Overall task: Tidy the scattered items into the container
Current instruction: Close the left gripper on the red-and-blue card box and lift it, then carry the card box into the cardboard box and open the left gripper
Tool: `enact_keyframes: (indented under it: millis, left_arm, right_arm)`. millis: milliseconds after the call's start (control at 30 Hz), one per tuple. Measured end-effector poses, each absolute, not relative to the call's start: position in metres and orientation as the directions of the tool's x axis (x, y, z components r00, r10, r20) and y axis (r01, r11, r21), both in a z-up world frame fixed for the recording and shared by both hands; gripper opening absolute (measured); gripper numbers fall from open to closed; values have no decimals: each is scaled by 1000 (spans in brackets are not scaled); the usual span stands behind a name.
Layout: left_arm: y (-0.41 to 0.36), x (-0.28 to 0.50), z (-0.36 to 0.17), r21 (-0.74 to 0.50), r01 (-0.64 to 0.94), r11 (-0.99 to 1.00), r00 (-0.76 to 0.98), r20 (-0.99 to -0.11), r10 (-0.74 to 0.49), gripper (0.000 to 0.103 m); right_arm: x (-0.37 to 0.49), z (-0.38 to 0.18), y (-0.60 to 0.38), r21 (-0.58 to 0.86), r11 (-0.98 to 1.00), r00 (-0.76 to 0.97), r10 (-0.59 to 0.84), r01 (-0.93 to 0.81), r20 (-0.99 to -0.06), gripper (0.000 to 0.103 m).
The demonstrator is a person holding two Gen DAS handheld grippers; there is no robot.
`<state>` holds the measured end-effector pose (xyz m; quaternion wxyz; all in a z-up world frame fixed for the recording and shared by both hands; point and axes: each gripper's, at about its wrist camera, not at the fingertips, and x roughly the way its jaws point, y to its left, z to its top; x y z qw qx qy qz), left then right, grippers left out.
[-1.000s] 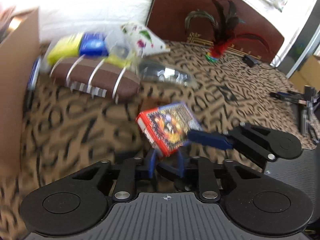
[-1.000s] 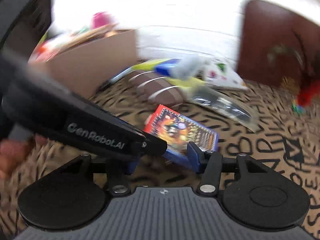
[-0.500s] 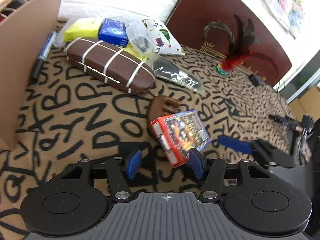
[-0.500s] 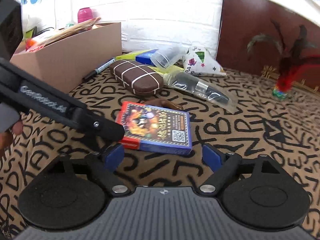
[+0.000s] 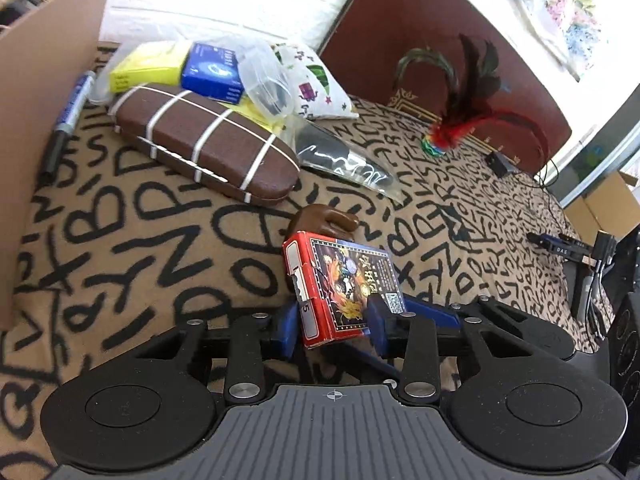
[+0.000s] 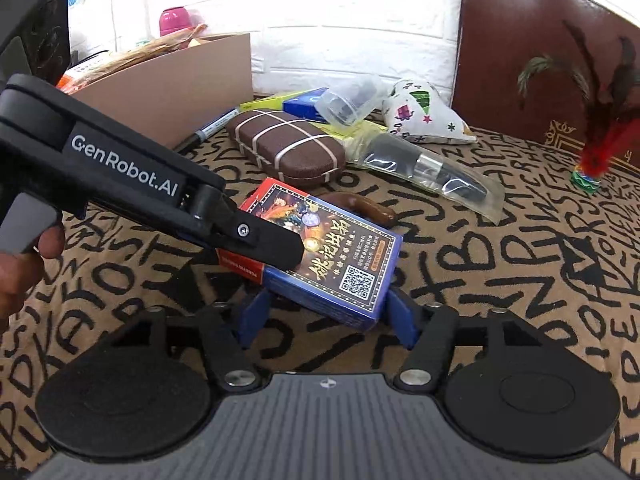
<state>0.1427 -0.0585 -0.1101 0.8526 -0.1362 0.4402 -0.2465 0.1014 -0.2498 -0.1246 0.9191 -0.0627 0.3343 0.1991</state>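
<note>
Both grippers meet at the card box (image 5: 340, 284), a red-and-blue pack with a QR code on its face, which sits tilted near the middle of the letter-patterned cloth (image 5: 132, 216). Left gripper (image 5: 334, 330): its 2 blue fingers (image 5: 287, 330) stand on either side of the box's near end, close against it; whether they press it, I cannot tell. Right gripper (image 6: 326, 312): blue fingers (image 6: 402, 314) flank the box's blue end, the right one just beside its corner, and contact is not clear there either. In the right wrist view the left gripper's black arm crosses over the red end of the box. A brown claw-like piece (image 5: 324, 220) lies just behind the box, touching it or nearly so. Farther back lies a brown case with white bands (image 5: 204, 144), and behind it a cluster: yellow box (image 5: 144, 66), blue box (image 5: 214, 72), clear plastic cup (image 5: 268, 84), white printed pouch (image 5: 316, 84) and a dark item in a clear bag (image 5: 344, 158). A blue marker (image 5: 70, 114) lies along the wall of the cardboard box (image 5: 44, 92) at the left edge of the cloth; the right wrist view shows that box already holding items. A red feathered shuttlecock (image 5: 448, 136) stands near the far right edge, well apart from the rest.
</note>
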Motion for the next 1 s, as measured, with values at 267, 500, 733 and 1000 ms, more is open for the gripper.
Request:
enact_keyframes:
  millis: [267,500,733,1000]
  left_arm:
    - [-11,95,-57,-428,292,855,604,-611,-512,35]
    - [66,68,3,-381,251,890,742,-515,-429,35]
    - [164,69,35,-354,143,924,826,-472,-308,36]
    - [243,121,35,-359,46,932,854,-470,-222,37]
  right_arm:
    - [63,-79,-212,-25,891,736,358,-453,-574,66]
    - [54,-18,-145,-65,836,749,449,-544,-488,67]
    - [68,17,-45,-94,759,709,547,-644,-444,67]
    - [122,20,49,-107,724,671,560,-682,-486,67]
